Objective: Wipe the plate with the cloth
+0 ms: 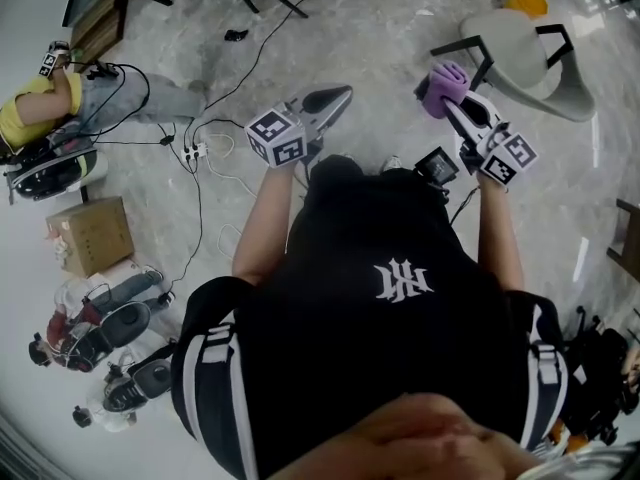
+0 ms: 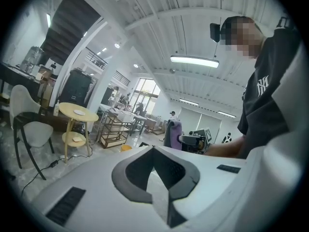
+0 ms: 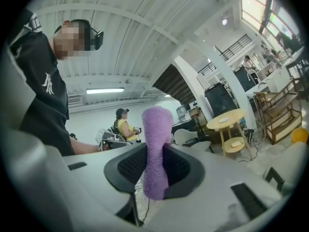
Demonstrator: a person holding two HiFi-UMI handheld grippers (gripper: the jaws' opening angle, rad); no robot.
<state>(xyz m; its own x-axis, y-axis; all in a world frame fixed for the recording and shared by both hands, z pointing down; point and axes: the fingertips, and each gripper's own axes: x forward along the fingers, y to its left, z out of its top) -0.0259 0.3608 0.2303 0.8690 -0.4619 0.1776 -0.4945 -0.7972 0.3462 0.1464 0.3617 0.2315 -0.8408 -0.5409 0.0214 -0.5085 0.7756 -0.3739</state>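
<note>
Currently: right gripper (image 1: 455, 108), jaws clamped on purple cloth (image 3: 155, 149), upper right of head view; left gripper (image 1: 332, 99), jaws together, empty. Plate not in view; a firm clamp likely suits the carry.

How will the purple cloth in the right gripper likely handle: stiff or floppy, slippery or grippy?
Probably soft and squashy: the purple cloth is bunched into a narrow roll where the right gripper pinches it. Its fuzzy pile likely resists slipping. Seemingly light: the bunch stands past the jaws without drooping.
</note>
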